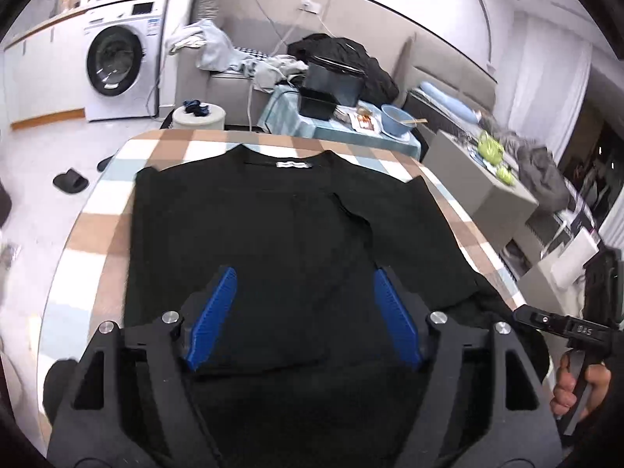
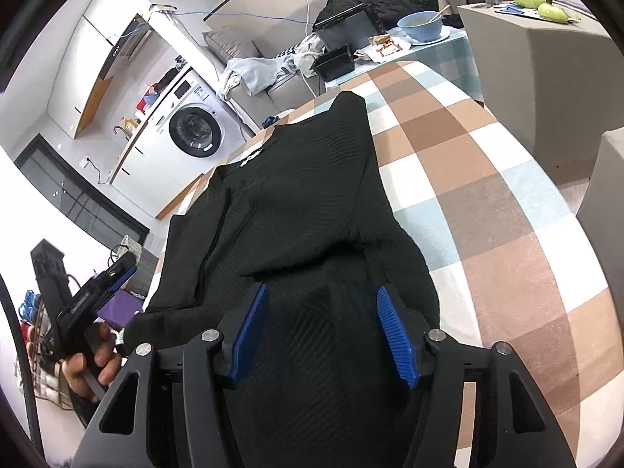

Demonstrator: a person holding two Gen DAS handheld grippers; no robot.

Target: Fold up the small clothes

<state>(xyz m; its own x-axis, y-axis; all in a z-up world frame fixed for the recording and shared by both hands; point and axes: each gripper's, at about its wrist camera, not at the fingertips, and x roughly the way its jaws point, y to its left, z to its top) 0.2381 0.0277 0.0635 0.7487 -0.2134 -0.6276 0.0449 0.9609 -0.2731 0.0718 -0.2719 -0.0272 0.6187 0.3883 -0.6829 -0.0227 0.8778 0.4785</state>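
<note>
Sweater (image 1: 273, 241) lies lengthwise on your checkered counter (image 1: 97, 234), collar toward the washing machine (image 1: 117, 62); both hand-held grippers (image 1: 304, 312) (image 2: 323, 331) spread.

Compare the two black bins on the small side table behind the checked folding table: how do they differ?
The larger black bin stands farther back; the smaller black bin sits in front of it, nearer the checked table. The larger one is taller and carries a flat dark lid or panel tilted across its top; the smaller one is low and open-topped. Both are black, rectangular, and rest on the side table's pale blue checked cloth.
</note>
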